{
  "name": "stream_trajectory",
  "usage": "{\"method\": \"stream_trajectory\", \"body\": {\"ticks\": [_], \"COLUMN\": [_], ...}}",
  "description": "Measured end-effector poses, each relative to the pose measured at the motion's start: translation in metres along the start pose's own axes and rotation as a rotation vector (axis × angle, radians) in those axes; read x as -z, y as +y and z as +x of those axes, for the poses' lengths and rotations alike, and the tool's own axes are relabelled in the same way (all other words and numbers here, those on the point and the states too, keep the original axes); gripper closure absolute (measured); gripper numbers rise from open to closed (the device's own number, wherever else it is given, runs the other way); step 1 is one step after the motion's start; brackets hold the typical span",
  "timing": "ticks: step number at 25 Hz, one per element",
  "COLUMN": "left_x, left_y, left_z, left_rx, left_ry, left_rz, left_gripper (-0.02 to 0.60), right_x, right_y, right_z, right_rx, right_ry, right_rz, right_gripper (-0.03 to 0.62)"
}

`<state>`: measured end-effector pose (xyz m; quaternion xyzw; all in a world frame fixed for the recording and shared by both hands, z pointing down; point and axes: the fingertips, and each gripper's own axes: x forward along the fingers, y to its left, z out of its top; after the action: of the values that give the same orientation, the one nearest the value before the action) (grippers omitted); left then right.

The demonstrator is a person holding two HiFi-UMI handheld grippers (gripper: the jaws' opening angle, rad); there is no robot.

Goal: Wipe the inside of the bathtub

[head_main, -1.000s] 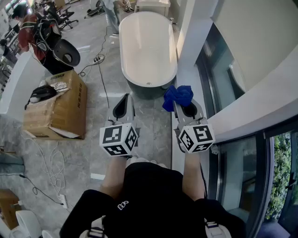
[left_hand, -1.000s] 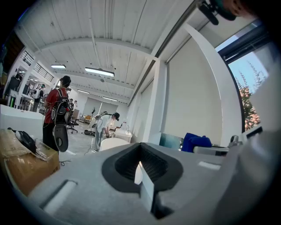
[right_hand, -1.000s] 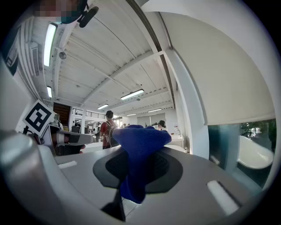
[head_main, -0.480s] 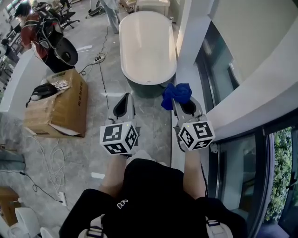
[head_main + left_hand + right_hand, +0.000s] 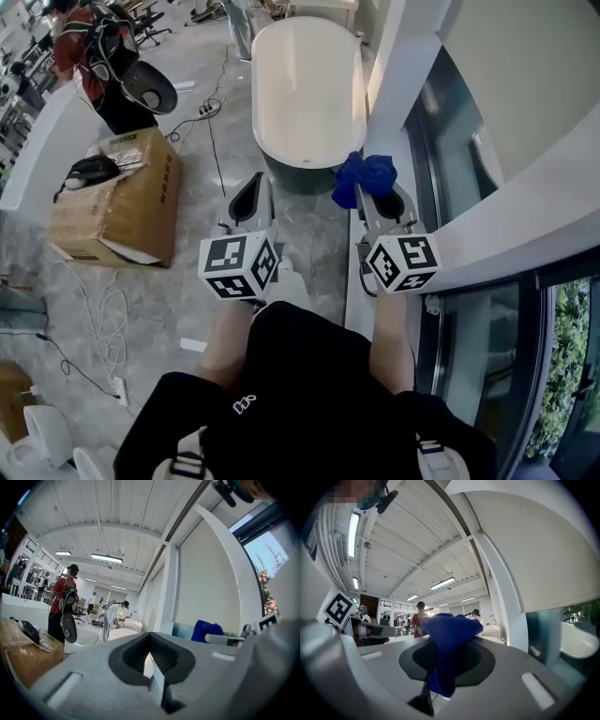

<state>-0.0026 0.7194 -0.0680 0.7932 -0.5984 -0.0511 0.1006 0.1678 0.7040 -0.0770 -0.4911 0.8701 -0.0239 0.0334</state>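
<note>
A white oval bathtub [image 5: 309, 89] with a dark outer shell stands on the grey floor ahead of me, its inside bare. My right gripper [image 5: 368, 192] is shut on a blue cloth [image 5: 365, 175], held in the air short of the tub's near end; the blue cloth [image 5: 445, 648] fills the jaws in the right gripper view. My left gripper [image 5: 251, 199] hovers beside it to the left, shut with nothing between its jaws [image 5: 152, 667]. The blue cloth [image 5: 206, 630] shows at the right of the left gripper view.
A cardboard box [image 5: 117, 202] with a dark object on top stands to the left. Cables [image 5: 211, 141] trail over the floor toward the tub. A person with a backpack [image 5: 103, 56] stands at the far left. A white column and glass wall [image 5: 441, 141] run along the right.
The view has shifted slightly: the tub and both grippers sit a little further right and up in the frame. Both grippers keep their hold and spacing.
</note>
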Motion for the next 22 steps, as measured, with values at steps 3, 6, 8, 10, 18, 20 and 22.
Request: {"method": "stream_trajectory", "body": {"ticks": [3,6,8,10,18,20,22], "left_x": [0.000,-0.003,-0.006,-0.007,-0.019,-0.025,-0.033], "left_y": [0.009,0.024,0.044,0.069,0.144,0.169,0.199], "left_z": [0.017,0.046,0.070,0.100,0.238,0.276,0.309], "left_rx": [-0.002,0.006,0.008,0.002,-0.021,-0.023,-0.038], "left_ry": [-0.006,-0.025,-0.036,-0.047,0.003,0.010,0.018], "left_rz": [-0.016,-0.003,-0.006,-0.027,0.040,0.027,0.016], "left_gripper": [0.580,0.580,0.580,0.580,0.580,0.580,0.580], "right_x": [0.001,0.005,0.008,0.014,0.040,0.039,0.038], "right_y": [-0.008,-0.020,-0.025,-0.032,-0.074,-0.080,-0.083], "right_z": [0.018,0.052,0.083,0.119,0.278,0.323,0.368], "right_rx": [-0.016,-0.024,-0.030,-0.033,-0.052,-0.072,-0.089], "right_ry": [0.005,-0.007,-0.009,0.000,0.086,0.080,0.081], "right_rz": [0.013,0.031,0.026,0.014,0.056,0.050,0.041], "right_gripper": [0.516,0.516,0.516,0.516,0.516,0.516,0.516]}}
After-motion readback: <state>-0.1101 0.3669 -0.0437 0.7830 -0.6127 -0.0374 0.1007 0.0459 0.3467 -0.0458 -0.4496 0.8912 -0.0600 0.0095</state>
